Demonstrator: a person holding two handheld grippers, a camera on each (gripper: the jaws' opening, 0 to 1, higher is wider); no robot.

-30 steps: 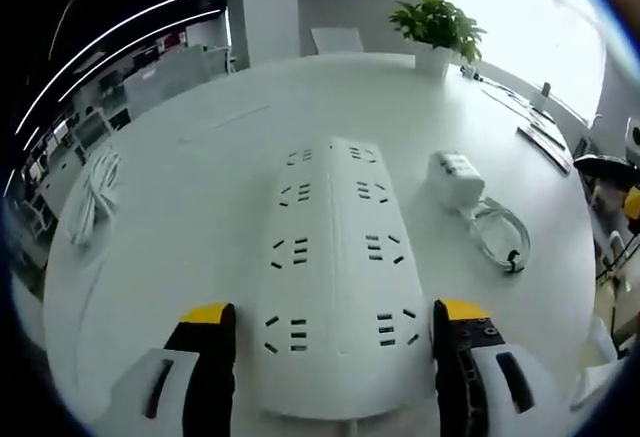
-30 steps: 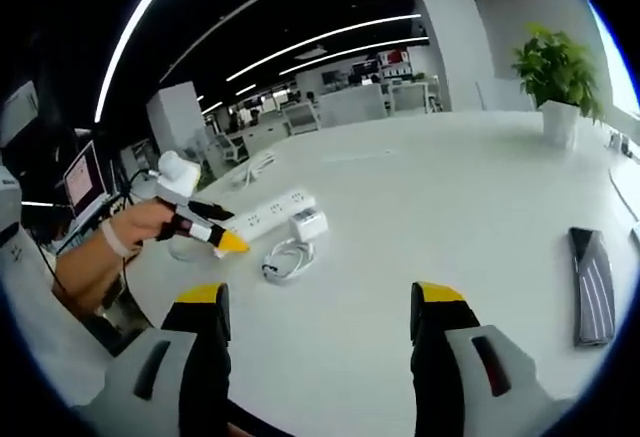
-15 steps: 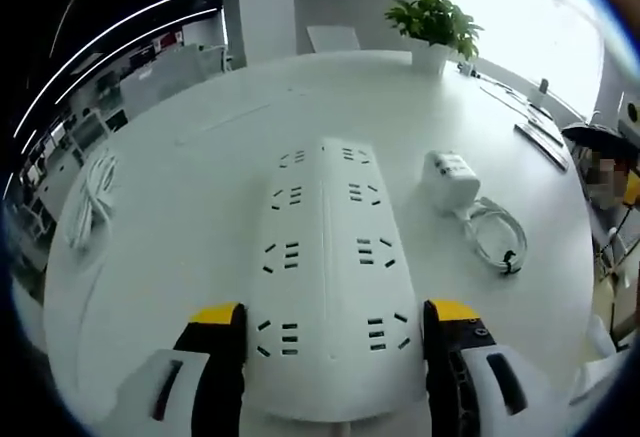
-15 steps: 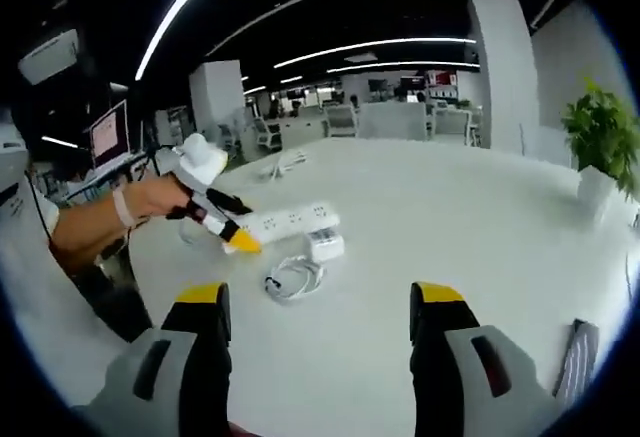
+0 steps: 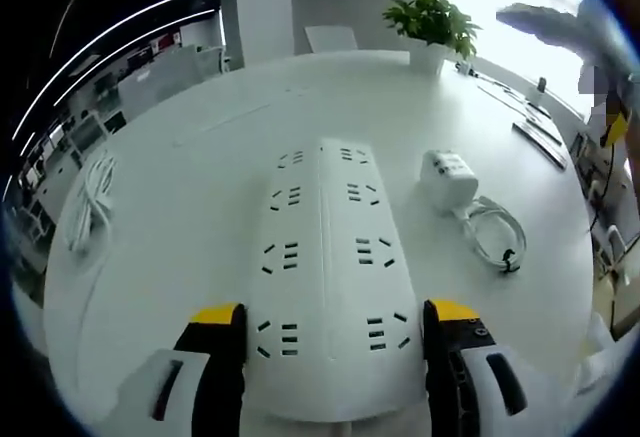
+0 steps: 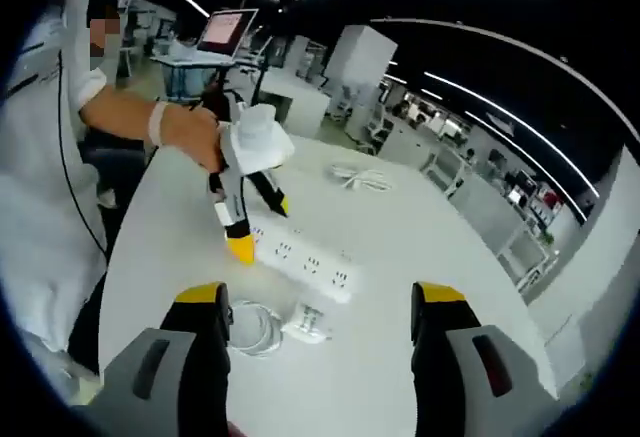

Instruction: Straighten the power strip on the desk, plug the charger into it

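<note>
The left gripper (image 5: 332, 319) straddles the near end of the strip (image 5: 327, 257) mid-desk (image 5: 180, 197), jaws wide at its sides, charger (image 5: 447, 177) beside it, while the right gripper (image 6: 318, 307) hangs open, empty.

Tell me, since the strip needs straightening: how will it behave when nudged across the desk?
The power strip looks like a long, rigid slab, so it should pivot as one piece, not flex. It lies flat on the smooth white desk, so it will probably slide easily and not tip. The left hand-held gripper straddles its near end, jaws open, so a sideways push there should swing it.
</note>
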